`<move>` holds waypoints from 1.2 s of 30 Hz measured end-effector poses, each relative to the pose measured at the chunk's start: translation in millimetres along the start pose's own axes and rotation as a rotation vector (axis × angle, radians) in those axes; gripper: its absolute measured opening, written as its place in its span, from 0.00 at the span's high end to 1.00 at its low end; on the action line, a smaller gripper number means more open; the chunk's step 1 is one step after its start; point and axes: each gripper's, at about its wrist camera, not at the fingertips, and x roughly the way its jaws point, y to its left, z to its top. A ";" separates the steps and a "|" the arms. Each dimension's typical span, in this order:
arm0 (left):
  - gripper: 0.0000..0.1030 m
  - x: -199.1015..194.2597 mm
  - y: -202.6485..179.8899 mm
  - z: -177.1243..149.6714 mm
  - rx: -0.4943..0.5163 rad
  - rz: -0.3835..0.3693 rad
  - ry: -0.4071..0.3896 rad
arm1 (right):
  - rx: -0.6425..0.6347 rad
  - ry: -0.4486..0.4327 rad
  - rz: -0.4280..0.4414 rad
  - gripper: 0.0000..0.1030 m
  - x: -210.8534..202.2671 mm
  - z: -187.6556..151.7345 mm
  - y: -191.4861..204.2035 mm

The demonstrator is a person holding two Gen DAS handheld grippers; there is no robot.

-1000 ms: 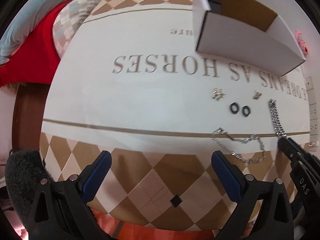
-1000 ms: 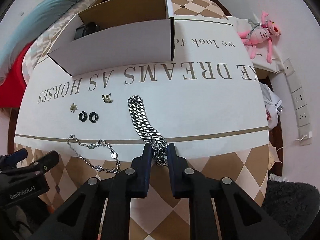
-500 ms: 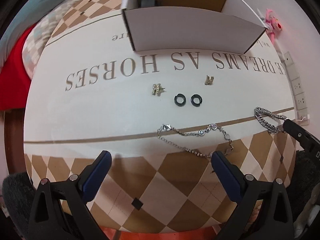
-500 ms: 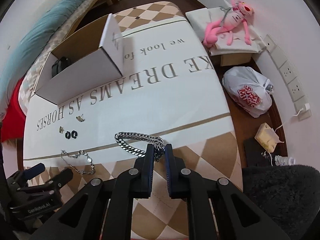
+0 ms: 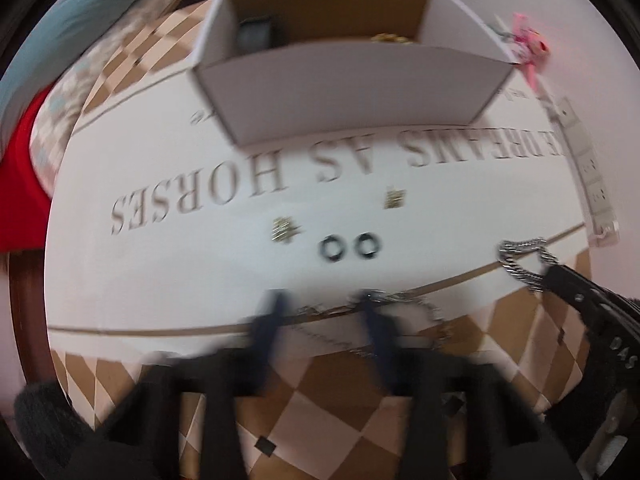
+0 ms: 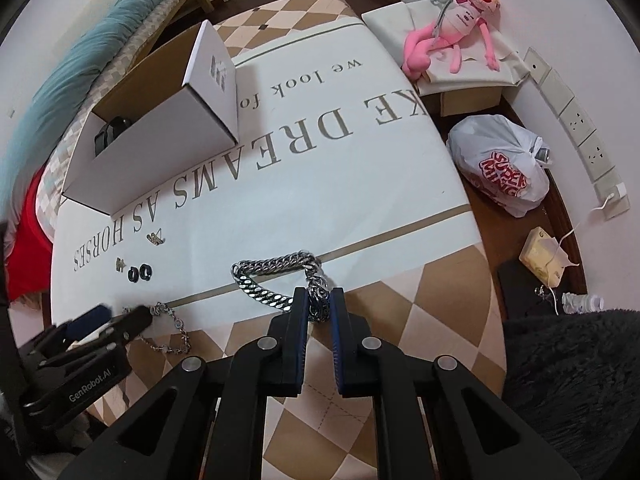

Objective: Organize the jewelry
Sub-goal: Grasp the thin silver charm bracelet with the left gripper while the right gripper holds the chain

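Thick silver curb chain (image 6: 276, 280) doubled on the cloth; thin chain (image 6: 168, 330) lies beside

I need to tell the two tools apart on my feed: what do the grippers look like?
Both are matte black plastic with angular, cut-out frames, silver screws at the pivots and blue pads inside the fingers. The left gripper carries white "GenRobot.AI" lettering on its side. The right gripper shows white letters on its side in the left wrist view. No cables or sleeves show.
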 end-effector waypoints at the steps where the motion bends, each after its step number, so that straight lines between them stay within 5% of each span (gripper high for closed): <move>1: 0.97 0.0 -2.3 2.5 0.000 -0.014 0.007 | -0.002 0.001 0.002 0.89 -0.1 0.1 0.4; 17: 0.98 -57.5 45.7 1.7 -0.128 -0.166 -0.099 | -0.002 -0.065 0.106 0.90 -36.4 8.0 12.9; 24: 0.92 -25.5 33.1 -6.6 -0.183 -0.172 -0.008 | 0.002 -0.038 0.102 0.90 -27.0 1.3 12.2; 25: 0.75 -19.5 31.5 -8.9 -0.186 -0.160 -0.003 | 0.006 -0.034 0.099 0.90 -25.4 -0.3 10.1; 26: 0.33 -14.3 30.3 -10.8 -0.190 -0.150 0.001 | 0.010 -0.028 0.096 0.90 -23.5 -2.4 7.7; 27: 0.14 -10.2 29.5 -11.6 -0.195 -0.151 0.008 | 0.014 -0.024 0.093 0.90 -22.0 -3.9 5.6; 28: 0.07 -6.8 28.8 -13.3 -0.205 -0.160 0.008 | 0.019 -0.022 0.088 0.90 -21.1 -5.0 3.2; 36: 0.07 5.4 -4.4 -21.9 -0.109 -0.143 0.055 | 0.066 -0.027 0.065 0.90 -21.4 -3.1 -17.8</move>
